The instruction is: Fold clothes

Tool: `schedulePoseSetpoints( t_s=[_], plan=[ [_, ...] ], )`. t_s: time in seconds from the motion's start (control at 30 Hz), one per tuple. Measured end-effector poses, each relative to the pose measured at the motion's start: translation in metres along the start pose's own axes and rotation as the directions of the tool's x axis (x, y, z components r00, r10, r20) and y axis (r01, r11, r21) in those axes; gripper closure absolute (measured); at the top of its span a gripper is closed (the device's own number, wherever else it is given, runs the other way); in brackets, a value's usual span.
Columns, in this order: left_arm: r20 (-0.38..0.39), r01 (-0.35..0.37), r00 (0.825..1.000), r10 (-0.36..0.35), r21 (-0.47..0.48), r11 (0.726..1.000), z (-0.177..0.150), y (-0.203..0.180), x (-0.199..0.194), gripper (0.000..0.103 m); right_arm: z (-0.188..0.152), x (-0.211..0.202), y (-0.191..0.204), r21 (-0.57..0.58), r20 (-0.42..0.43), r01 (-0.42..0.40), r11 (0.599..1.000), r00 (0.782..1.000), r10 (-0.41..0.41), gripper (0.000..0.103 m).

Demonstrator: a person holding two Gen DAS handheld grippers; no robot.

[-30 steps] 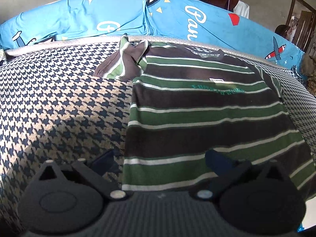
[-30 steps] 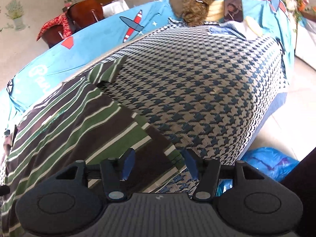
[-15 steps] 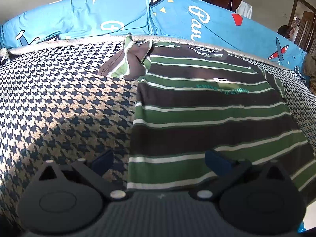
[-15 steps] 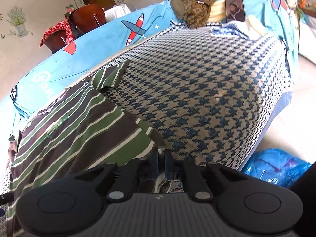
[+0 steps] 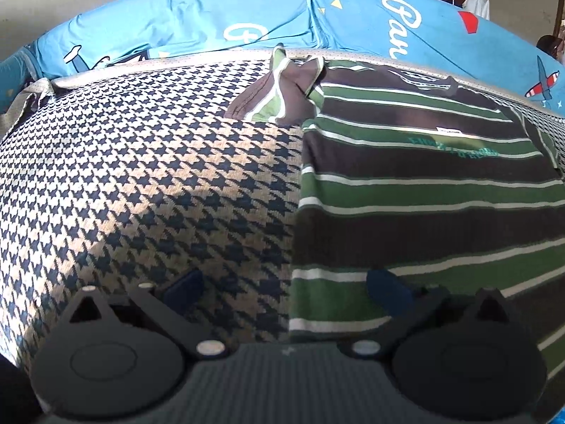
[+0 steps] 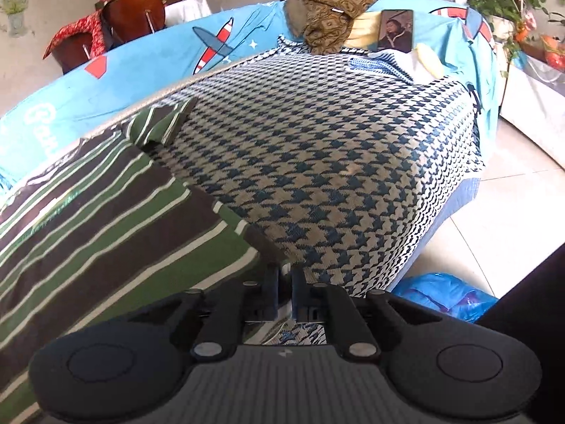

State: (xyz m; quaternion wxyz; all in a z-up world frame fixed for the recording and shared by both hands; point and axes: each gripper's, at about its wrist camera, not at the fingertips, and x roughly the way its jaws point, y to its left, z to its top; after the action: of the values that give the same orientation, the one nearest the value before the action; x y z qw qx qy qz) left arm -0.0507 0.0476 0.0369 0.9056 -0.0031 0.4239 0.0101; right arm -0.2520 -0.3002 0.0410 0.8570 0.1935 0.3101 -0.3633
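A green, brown and white striped T-shirt [image 5: 416, 190] lies flat on the houndstooth-covered sofa seat [image 5: 141, 176], its left sleeve [image 5: 279, 99] bunched near the backrest. My left gripper [image 5: 286, 288] is open, its fingers straddling the shirt's lower left corner just above the fabric. In the right wrist view the same shirt [image 6: 106, 219] fills the left side, its other sleeve [image 6: 162, 123] lying flat. My right gripper [image 6: 285, 282] is shut on the shirt's lower right hem corner, which is pulled up slightly.
A blue printed cover [image 5: 219, 21] drapes the sofa backrest. At the far end of the seat sit a brown patterned cushion [image 6: 332, 10], a phone [image 6: 395, 30] and light cloths. A blue plastic bag [image 6: 448, 296] lies on the tiled floor by the sofa edge.
My right gripper closed on the shirt's lower right hem corner and lifted it a little. My left gripper slid left, so the shirt's left edge now sits between its open fingers.
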Motion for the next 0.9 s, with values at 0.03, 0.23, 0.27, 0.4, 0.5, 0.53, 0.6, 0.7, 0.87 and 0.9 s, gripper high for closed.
schedulePoseSetpoints(
  t_s=[0.03, 0.23, 0.27, 0.4, 0.5, 0.53, 0.6, 0.7, 0.87, 0.9],
  plan=[
    [0.000, -0.010, 1.000, 0.010, -0.001, 1.000, 0.000, 0.001, 0.000, 0.000, 0.000, -0.002, 0.001, -0.010, 0.014, 0.015, 1.000, 1.000, -0.014, 0.094],
    [-0.008, -0.028, 1.000, 0.028, -0.005, 1.000, 0.001, 0.001, -0.002, 0.000, 0.007, -0.012, 0.010, -0.043, 0.047, -0.025, 0.999, 0.999, 0.027, 0.087],
    [-0.013, -0.025, 1.000, 0.025, -0.010, 1.000, 0.001, 0.001, -0.002, 0.000, 0.009, -0.012, 0.013, -0.047, 0.039, -0.047, 0.998, 0.998, 0.049, 0.086],
    [-0.018, 0.012, 1.000, -0.012, -0.033, 0.999, 0.004, 0.001, -0.008, 0.000, 0.015, -0.010, 0.030, -0.082, -0.010, -0.150, 0.985, 0.989, 0.150, 0.081],
    [-0.016, 0.027, 1.000, -0.027, -0.018, 0.999, 0.007, -0.005, -0.011, 0.000, 0.020, -0.006, 0.046, -0.118, -0.055, -0.227, 0.967, 0.973, 0.222, 0.080],
    [-0.018, 0.035, 0.999, -0.036, -0.013, 0.999, 0.007, -0.008, -0.012, 0.000, 0.022, -0.005, 0.051, -0.129, -0.071, -0.253, 0.959, 0.967, 0.245, 0.080],
    [-0.019, 0.048, 0.999, -0.048, 0.007, 0.999, 0.009, -0.015, -0.012, 0.000, 0.025, -0.002, 0.062, -0.150, -0.100, -0.298, 0.943, 0.953, 0.285, 0.079],
    [-0.026, 0.061, 0.998, -0.060, 0.031, 0.998, 0.011, -0.024, -0.010, 0.000, 0.032, 0.008, 0.076, -0.167, -0.140, -0.338, 0.926, 0.938, 0.317, 0.079],
    [-0.038, 0.087, 0.996, -0.085, 0.057, 0.995, 0.016, -0.036, -0.005, 0.000, 0.048, 0.026, 0.091, -0.166, -0.192, -0.381, 0.909, 0.917, 0.349, 0.075],
    [-0.034, 0.085, 0.996, -0.083, 0.072, 0.994, 0.017, -0.039, -0.004, 0.000, 0.052, 0.030, 0.093, -0.163, -0.200, -0.386, 0.908, 0.914, 0.353, 0.075]
  ],
)
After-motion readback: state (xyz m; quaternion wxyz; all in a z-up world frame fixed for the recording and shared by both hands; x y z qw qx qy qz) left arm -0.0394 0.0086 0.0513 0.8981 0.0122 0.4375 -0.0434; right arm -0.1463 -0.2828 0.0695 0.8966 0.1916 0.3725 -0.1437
